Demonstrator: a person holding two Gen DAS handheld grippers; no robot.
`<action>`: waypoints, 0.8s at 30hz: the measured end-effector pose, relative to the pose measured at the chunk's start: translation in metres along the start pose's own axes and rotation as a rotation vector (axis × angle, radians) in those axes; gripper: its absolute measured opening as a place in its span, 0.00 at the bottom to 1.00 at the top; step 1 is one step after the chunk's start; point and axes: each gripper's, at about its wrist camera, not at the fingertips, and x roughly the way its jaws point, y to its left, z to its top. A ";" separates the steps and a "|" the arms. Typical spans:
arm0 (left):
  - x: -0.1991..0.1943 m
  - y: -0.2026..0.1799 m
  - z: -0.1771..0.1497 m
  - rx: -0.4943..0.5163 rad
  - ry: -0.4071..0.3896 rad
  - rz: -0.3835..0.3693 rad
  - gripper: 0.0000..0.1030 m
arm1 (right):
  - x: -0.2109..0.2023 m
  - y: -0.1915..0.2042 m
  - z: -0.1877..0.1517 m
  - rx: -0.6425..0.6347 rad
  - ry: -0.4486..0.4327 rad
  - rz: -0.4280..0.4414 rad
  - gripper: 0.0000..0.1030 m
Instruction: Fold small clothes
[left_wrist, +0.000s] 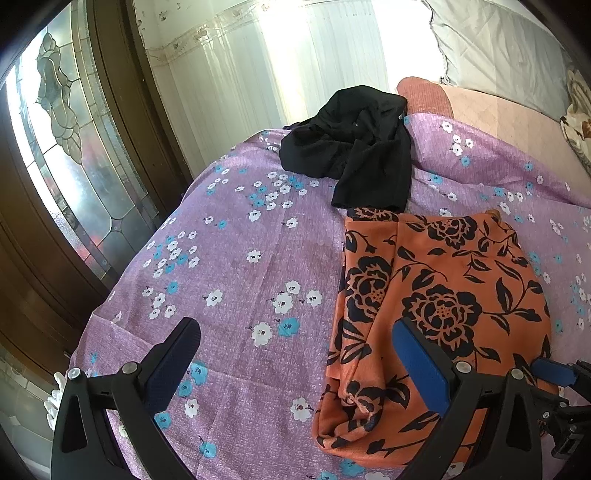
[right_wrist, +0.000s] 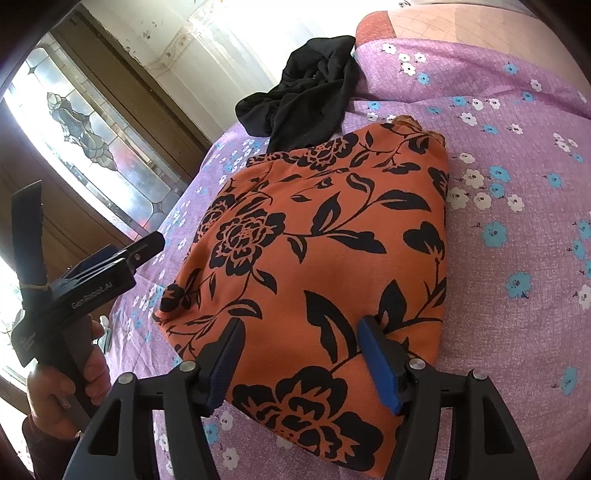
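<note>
Orange floral garment (right_wrist: 325, 251) lies folded on the bed; your right hand-held gripper (right_wrist: 301, 363) hangs released above its near edge. Left hand-held gripper (left_wrist: 295, 365) gapes empty too. Pinch one layer only and the fold slides apart.

Right gripper (right_wrist: 301, 363) hides part of the orange floral garment (right_wrist: 317, 236) near edge, so can't tell if pads touch cloth. Garment's near corner probably runs under left gripper (left_wrist: 297, 369) finger in left wrist view. Black garment (left_wrist: 351, 147): crumpled, type unclear.
</note>
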 end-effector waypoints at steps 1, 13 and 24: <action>0.000 0.000 0.000 -0.001 0.002 0.000 1.00 | 0.000 0.000 0.000 -0.001 0.001 -0.001 0.66; 0.017 0.001 0.000 -0.010 0.043 -0.017 1.00 | -0.021 -0.030 0.021 0.166 -0.035 0.111 0.66; 0.047 -0.015 -0.010 0.045 0.169 -0.055 1.00 | -0.019 -0.037 0.027 0.179 -0.017 0.139 0.66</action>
